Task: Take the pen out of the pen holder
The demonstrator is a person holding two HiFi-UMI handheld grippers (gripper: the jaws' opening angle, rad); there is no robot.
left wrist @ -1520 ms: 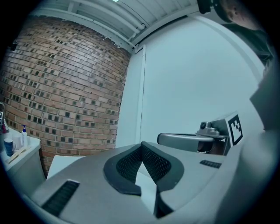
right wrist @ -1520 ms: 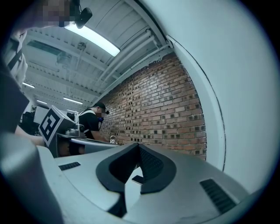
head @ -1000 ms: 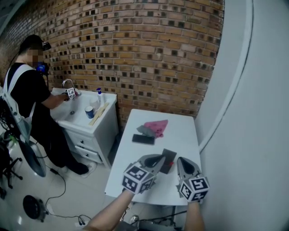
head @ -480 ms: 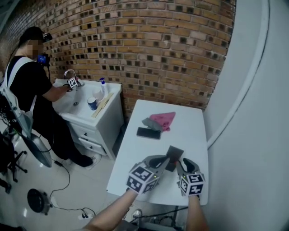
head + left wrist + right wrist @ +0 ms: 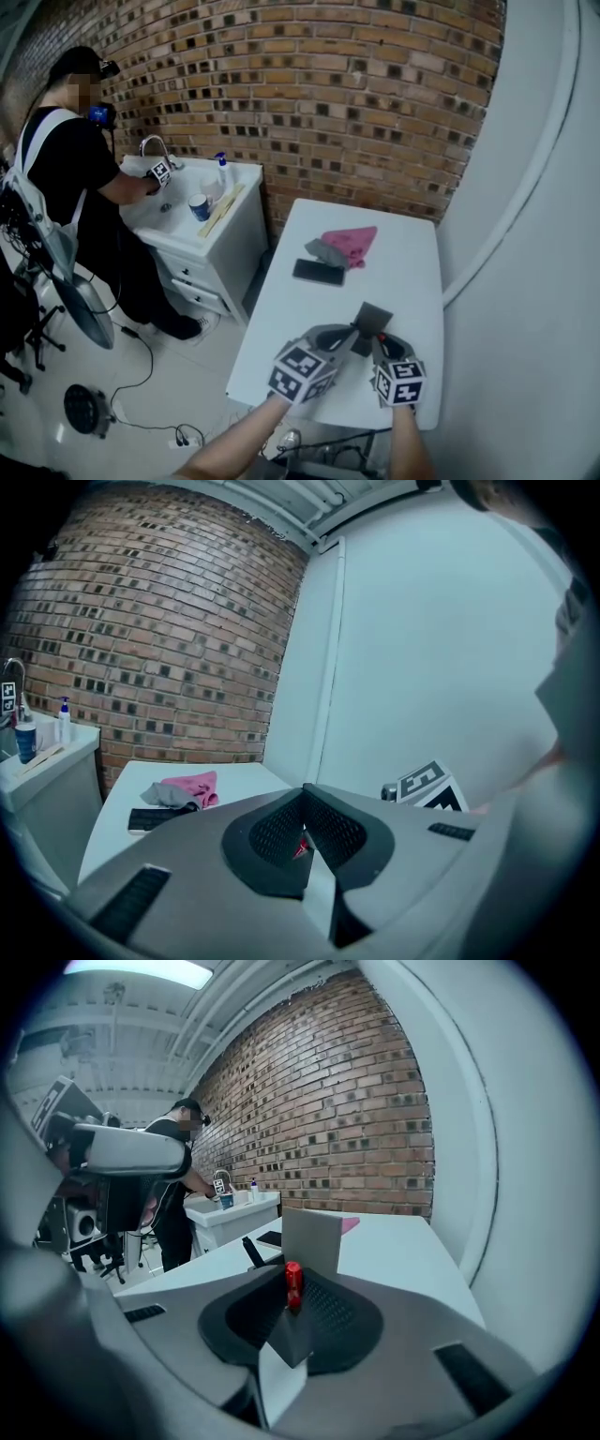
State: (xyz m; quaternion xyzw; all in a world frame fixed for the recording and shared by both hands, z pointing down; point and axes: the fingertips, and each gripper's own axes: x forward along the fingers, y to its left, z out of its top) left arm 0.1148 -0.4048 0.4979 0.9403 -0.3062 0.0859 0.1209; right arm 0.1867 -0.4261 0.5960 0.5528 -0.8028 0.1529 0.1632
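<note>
**A:** Closing now: R gripper (image 5: 294,1305) jaws come in on the pen (image 5: 293,1283), red top right between the pads. Rest of it sits down in the grey pen holder (image 5: 312,1234), near edge of the white table (image 5: 394,262).

**B:** L gripper (image 5: 305,794)?

**A:** Tips together, nothing gripped, near the holder.

**B:** Handling?

**A:** Prob. light, stiff, slick plastic. Pinch across the red top and pull straight up, else the holder, likely light too, may tip.

The pen holder (image 5: 373,319) is being borne on the table's (image 5: 412,281) near part, the pen (image 5: 293,1283) at its near side, with the phone (image 5: 319,272) and cloths (image 5: 345,247) lying farther off to the left. Left of the table, a sink cabinet (image 5: 225,246) is being backed by the brick wall (image 5: 328,103).
</note>
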